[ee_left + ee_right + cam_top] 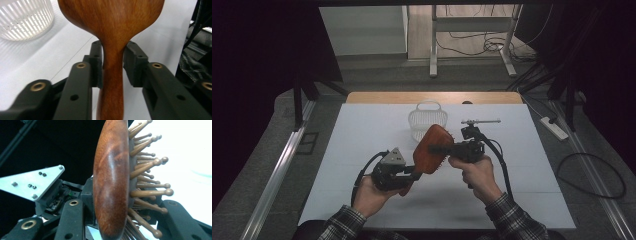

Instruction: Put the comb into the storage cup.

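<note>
White sheeting covers the worktop, with a strip of bare wood along its far edge. Beyond it lie grey floor, the legs of a metal frame and loose cables; a power strip lies on the floor to the right. A white slatted basket stands near the far middle of the worktop, with a small metal tool to its right.

Both forearms, in plaid sleeves, come in from the bottom and meet over the worktop's middle. The left gripper has its jaws closed on the neck of a wooden brush, held above the surface. The right gripper has its jaws either side of the brush head, one by the wooden back, one among the pegs; whether they press it I cannot tell.
</note>
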